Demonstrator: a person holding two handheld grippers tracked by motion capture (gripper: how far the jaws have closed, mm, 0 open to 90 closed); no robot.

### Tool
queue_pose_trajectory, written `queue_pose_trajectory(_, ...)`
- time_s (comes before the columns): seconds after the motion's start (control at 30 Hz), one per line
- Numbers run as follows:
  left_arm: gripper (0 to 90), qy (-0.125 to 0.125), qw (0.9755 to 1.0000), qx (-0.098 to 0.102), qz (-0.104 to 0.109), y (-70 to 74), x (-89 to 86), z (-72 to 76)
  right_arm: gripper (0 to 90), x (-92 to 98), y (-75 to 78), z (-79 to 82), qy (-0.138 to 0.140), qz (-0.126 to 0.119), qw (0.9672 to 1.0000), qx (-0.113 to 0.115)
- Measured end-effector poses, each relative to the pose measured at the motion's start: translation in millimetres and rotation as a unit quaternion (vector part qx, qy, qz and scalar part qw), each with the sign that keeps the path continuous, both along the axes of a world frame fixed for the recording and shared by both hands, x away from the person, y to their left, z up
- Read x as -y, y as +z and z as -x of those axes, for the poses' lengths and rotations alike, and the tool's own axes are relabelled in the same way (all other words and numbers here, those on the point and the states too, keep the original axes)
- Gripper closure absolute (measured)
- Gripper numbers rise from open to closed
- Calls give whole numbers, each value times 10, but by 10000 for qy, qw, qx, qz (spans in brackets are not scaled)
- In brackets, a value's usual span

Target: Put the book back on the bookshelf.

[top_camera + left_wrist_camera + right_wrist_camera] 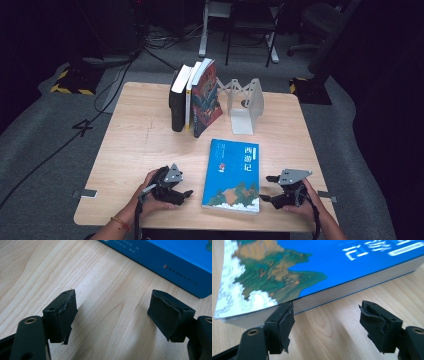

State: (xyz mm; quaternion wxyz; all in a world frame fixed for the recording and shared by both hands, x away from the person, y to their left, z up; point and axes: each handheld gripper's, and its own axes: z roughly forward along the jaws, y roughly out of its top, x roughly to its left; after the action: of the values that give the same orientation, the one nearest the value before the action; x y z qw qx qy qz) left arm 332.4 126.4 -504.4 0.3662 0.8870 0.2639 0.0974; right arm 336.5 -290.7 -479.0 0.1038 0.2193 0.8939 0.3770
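Two grippers: flanking the blue book (233,175) at the near edge of the table (140,145), one on each side, both low over the wood.
Book: lying flat, cover up, near the front of the table and right of centre; its near edge is sitting close to the table's front edge.
Book, left side: the spine is facing the left gripper (181,194); a strip of bare wood is lying between them in the high view.
Book, right side: the page edge is facing the right gripper (268,189); in the right gripper view one pad is sitting right at the near corner of the page edge, contact not discernible.
Left gripper: jaws standing spread, bare wood between them, pinching nothing; in the left gripper view the spine (160,265) is crossing ahead of the tips, apart from them.
Right gripper: jaws standing spread, bare wood between them, nothing pinched; the book (317,272) is filling the upper part of its view.
Left hand (150,192): coming in from the bottom edge, gripper pointing right toward the book.
Right hand (302,200): coming in from the bottom right, gripper pointing left toward the book, close to the table's right front corner.
Open room: wide bare wood left of the book and across the middle.
Far side: three upright books (192,97) are leaning beside a white bookend (247,105), well apart from the flat book.
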Motion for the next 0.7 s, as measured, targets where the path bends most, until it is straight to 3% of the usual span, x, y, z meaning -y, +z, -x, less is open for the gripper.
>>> queue_pose_trajectory(0.17, 228, -133, 9999, 15, -19, 1, 65, 16, 293, -7, 17, 6, 35, -5, 10000, 9)
queue_pose_trajectory(0.47, 228, -240, 9997, 20, -24, 3, 96, 32, 294, -60, -71, 13, 167, 470, 9987, -59)
queue_pose_trajectory(0.6, 228, -274, 9996, -3, -31, 5, 94, 38, 289, -105, -61, 35, 294, 465, 9985, -22)
queue_pose_trajectory(0.7, 230, -298, 9995, -32, -91, 18, 94, 41, 289, -72, -55, 27, 262, 264, 9993, -93)
